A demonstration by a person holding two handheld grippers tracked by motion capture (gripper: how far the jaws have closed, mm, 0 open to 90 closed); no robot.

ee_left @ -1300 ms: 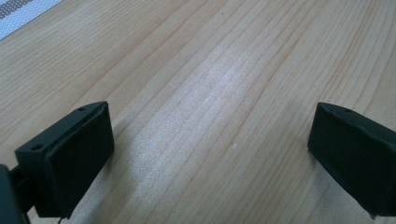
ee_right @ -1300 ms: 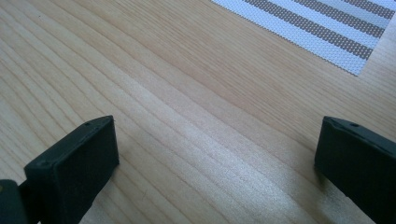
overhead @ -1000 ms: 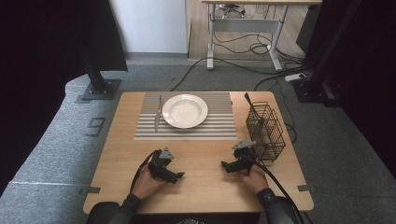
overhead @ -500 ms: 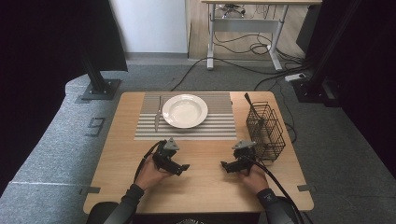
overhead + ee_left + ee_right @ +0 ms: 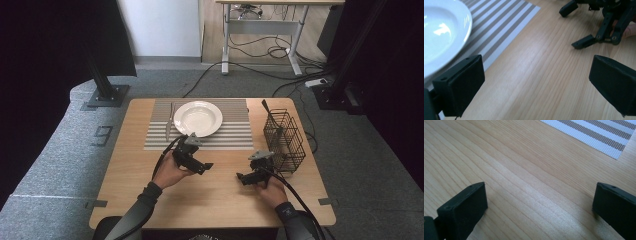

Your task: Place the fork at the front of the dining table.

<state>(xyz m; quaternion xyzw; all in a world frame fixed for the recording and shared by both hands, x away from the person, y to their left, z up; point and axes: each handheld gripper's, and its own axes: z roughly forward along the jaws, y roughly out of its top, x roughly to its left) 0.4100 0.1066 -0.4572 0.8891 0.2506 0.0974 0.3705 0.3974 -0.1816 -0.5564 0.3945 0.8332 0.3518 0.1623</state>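
My left gripper (image 5: 199, 160) is held just above the table at the placemat's near edge, close to the white plate (image 5: 197, 118). In the left gripper view its jaws stand wide apart, so the left gripper (image 5: 536, 85) is open and holds nothing, with the plate (image 5: 441, 32) at the upper left. My right gripper (image 5: 245, 176) rests low over bare wood beside the wire basket (image 5: 285, 141), and the right gripper (image 5: 536, 207) is also open and holds nothing. From the left gripper view, the right gripper (image 5: 599, 30) is visible farther off.
A striped placemat (image 5: 235, 131) lies under the plate, with a knife (image 5: 170, 121) on it left of the plate. A dark utensil handle (image 5: 267, 109) sticks up from the basket. The placemat's corner (image 5: 599, 132) is near my right gripper. Bare wooden table (image 5: 210, 200) lies toward the person.
My left gripper has moved forward and to the right, from the table's near part up to the placemat's edge by the plate. The right gripper has stayed in place.
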